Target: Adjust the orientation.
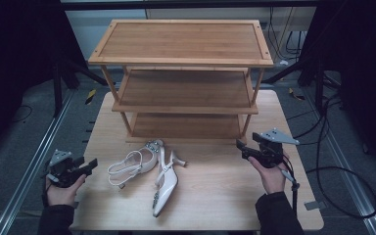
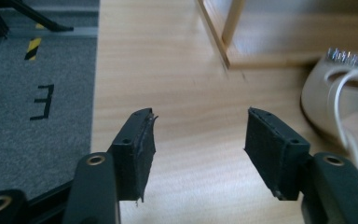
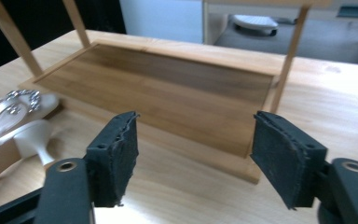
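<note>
Here, two shoes (image 1: 149,171), one three-shelf rack (image 1: 183,81)

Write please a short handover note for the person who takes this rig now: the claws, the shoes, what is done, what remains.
Left claw: open, holds nothing, at the table's left edge beside the left shoe.
Right claw: open, holds nothing, at the right, facing the wooden rack.
Both white heeled shoes lie on the table in front of the rack; right shoe points toward the person.
Done: nothing on the shelves.
Left: probably lift each shoe onto a shelf.

Glossy pale shoes (image 1: 165,188), matt wooden rack (image 1: 181,41)
</note>
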The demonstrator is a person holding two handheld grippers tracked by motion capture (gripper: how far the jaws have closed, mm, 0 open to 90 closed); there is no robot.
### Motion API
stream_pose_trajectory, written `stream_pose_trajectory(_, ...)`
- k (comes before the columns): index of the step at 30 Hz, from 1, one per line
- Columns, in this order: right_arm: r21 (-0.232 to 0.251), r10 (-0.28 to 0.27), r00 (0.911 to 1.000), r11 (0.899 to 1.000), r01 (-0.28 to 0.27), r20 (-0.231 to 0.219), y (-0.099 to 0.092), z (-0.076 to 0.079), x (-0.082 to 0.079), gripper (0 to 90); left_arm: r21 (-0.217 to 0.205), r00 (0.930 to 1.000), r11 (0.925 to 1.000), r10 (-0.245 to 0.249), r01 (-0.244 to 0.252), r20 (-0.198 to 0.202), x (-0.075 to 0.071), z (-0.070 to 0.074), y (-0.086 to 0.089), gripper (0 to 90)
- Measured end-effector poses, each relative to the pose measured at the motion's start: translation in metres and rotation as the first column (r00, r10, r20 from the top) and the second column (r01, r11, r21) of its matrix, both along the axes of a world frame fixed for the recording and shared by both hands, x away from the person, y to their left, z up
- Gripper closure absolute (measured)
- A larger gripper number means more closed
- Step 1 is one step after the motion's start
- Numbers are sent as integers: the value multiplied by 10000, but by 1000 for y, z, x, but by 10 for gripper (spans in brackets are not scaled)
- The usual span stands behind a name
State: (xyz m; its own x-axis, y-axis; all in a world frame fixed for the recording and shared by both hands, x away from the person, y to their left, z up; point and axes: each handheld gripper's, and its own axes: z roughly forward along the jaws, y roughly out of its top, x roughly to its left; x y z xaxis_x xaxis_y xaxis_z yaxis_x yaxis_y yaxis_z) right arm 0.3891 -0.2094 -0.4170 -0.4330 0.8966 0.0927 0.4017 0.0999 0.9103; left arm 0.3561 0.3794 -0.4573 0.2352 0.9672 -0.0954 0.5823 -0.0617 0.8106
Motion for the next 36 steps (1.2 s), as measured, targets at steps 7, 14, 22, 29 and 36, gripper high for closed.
stream_pose_trajectory(7,-274,508,9987,9983,-508,2,18,-4,-5,276,169,9985,9987,-472,477,-283,-3,-10,-8,474)
stream_pose_trajectory(14,-884,2291,9734,9694,-2289,-70,66,5,-19,541,170,9966,9978,-636,645,-516,-7,-18,-11,501)
stream_pose_trajectory(22,-562,3585,9333,9316,-3591,-206,97,13,-24,726,251,9961,9973,-681,696,-568,-9,-19,-13,508)
stream_pose_trajectory(29,-571,4409,8966,8948,-4427,-416,124,14,-25,883,254,9970,9978,-591,605,-506,-13,-19,-13,504)
stream_pose_trajectory(36,-758,5161,8496,8479,-5247,-1081,160,1,-29,900,231,9973,9982,-541,553,-498,-17,-20,-11,501)
